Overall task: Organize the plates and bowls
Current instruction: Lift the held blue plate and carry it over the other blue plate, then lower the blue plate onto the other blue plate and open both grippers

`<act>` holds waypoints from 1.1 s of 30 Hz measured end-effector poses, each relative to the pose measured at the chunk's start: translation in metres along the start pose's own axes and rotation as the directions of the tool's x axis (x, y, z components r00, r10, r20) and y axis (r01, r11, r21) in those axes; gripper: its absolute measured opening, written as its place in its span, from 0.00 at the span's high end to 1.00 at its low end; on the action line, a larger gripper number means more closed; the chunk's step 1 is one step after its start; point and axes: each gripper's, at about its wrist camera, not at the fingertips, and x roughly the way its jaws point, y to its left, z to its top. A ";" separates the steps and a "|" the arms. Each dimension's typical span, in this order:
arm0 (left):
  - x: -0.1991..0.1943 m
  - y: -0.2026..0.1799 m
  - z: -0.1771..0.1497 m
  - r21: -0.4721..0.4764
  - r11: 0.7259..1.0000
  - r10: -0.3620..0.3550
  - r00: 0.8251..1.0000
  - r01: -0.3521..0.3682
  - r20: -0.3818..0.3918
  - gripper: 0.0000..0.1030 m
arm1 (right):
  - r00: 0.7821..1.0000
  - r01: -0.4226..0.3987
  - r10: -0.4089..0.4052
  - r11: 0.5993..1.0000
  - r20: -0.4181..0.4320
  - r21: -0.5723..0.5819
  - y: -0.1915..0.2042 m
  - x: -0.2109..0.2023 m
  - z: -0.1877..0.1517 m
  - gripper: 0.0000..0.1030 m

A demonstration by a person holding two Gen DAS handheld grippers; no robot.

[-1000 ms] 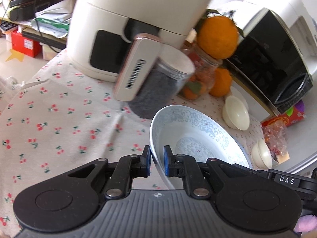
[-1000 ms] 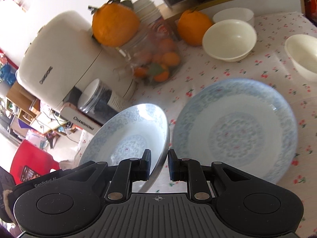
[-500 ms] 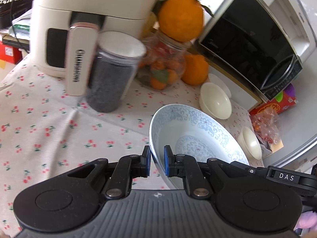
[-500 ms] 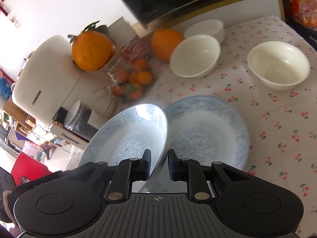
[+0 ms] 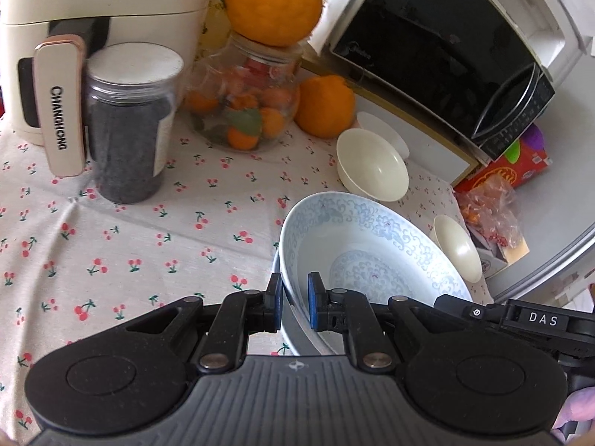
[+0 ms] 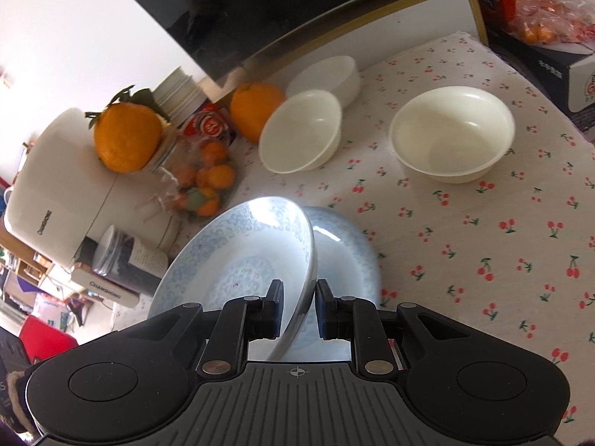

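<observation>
A glossy glazed plate (image 5: pixel 372 245) with a pale blue pattern, smooth like porcelain. Cream bowls (image 6: pixel 452 137) with a smooth, softly shiny finish. A matt cloth tablecloth (image 5: pixel 111 260), printed with cherries and slightly creased. Both grippers, left (image 5: pixel 295 299) and right (image 6: pixel 299 308), are matt black plastic with ribbed bases and small metal pins. A clear glass jar (image 5: pixel 241 96). A clear plastic canister (image 5: pixel 128 122). A glossy black microwave door (image 5: pixel 427 55). Crinkled clear plastic bags (image 6: pixel 535 3).
</observation>
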 end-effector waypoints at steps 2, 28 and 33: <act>0.004 -0.003 0.000 0.009 1.000 0.006 1.000 -0.006 -0.004 0.89 | 1.000 0.009 -0.009 1.000 -0.002 0.007 -0.003 0.001 0.001 0.82; 0.029 -0.036 -0.014 0.218 0.964 0.157 0.987 -0.151 -0.011 0.87 | 0.984 0.178 -0.180 0.980 -0.012 -0.093 0.001 0.014 -0.006 0.82; 0.032 -0.045 -0.020 0.273 0.945 0.189 0.982 -0.182 -0.001 0.86 | 0.972 0.229 -0.234 0.964 -0.021 -0.133 0.004 0.017 -0.010 0.82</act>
